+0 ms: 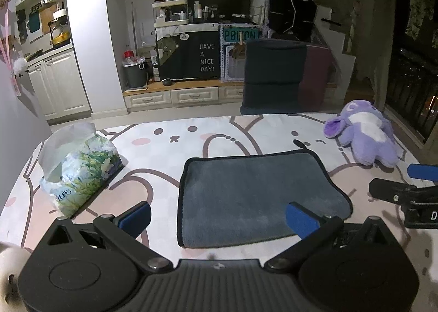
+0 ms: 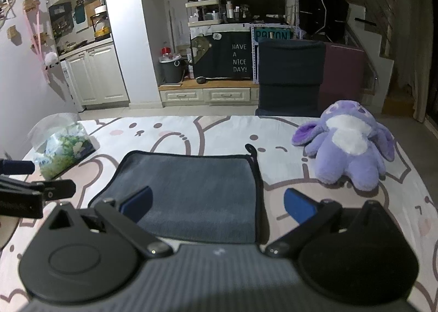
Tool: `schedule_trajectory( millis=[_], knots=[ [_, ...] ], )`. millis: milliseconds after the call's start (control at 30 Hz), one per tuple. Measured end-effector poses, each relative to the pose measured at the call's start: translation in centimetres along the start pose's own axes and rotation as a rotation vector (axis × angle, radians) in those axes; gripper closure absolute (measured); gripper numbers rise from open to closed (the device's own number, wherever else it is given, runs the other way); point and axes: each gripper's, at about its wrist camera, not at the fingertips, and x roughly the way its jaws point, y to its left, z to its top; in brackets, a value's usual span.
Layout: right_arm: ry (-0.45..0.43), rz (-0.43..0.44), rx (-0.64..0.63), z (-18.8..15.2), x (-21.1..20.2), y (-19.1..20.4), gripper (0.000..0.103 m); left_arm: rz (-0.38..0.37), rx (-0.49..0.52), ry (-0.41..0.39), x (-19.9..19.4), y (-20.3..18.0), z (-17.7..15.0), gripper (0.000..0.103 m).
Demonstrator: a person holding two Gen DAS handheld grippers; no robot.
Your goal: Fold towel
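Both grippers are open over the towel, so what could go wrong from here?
1. The grey towel lies on a patterned sheet; the fingers may pinch both.
2. The left gripper and right gripper hover close together and may collide.
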Motion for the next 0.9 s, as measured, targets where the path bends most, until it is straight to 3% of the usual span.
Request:
schedule_trajectory(
  millis=[900],
  knots=[
    [-0.034, 0.005, -0.021, -3.1, -5.8, 0.2, 0.0, -0.022, 0.028, -0.065, -7.8, -1.1, -3.5, 0.0]
  ],
)
